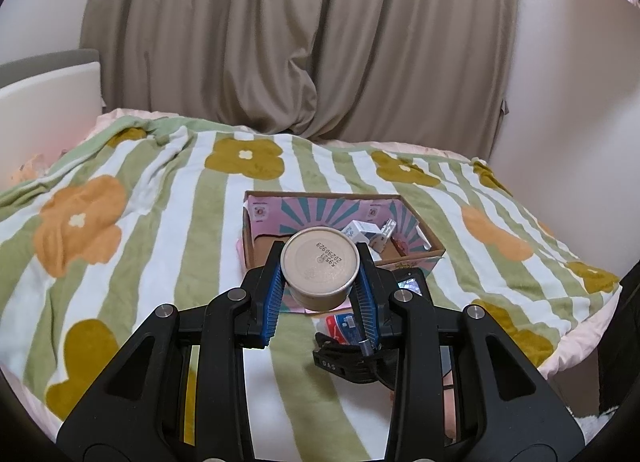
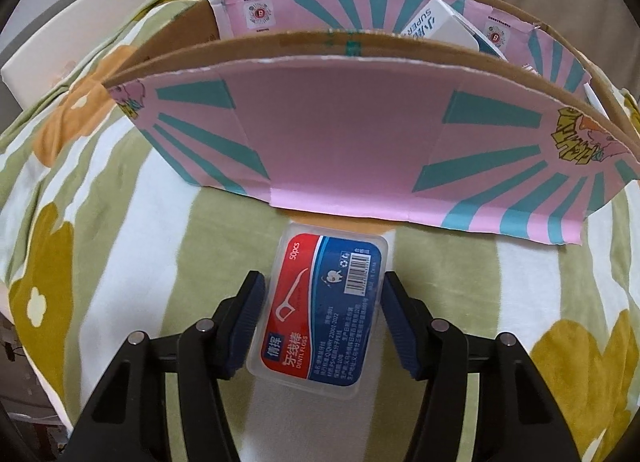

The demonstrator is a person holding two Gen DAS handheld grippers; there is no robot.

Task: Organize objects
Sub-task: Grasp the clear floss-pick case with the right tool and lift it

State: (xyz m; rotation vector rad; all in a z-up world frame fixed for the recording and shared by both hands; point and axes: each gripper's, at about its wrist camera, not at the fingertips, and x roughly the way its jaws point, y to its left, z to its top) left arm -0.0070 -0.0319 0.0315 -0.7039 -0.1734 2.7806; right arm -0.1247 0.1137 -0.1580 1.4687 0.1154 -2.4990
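Observation:
My left gripper [image 1: 319,262] is shut on a beige round tub [image 1: 319,264], held above the bed just in front of the pink and teal cardboard box [image 1: 430,240]. The box holds white small boxes [image 1: 362,232]. In the right wrist view a clear dental floss box [image 2: 320,308] with a red and blue label lies on the blanket, just in front of the cardboard box's front wall [image 2: 340,134]. My right gripper [image 2: 322,286] is around it, its pads [image 2: 250,310] close to the sides; a firm grip cannot be told. The right gripper also shows in the left wrist view [image 1: 352,346], low and near.
A striped green and white flowered blanket [image 1: 160,202] covers the bed. Beige curtains [image 1: 300,42] hang behind. A white headboard [image 1: 44,106] stands at the left. A white carton [image 2: 444,22] leans inside the cardboard box at its far right.

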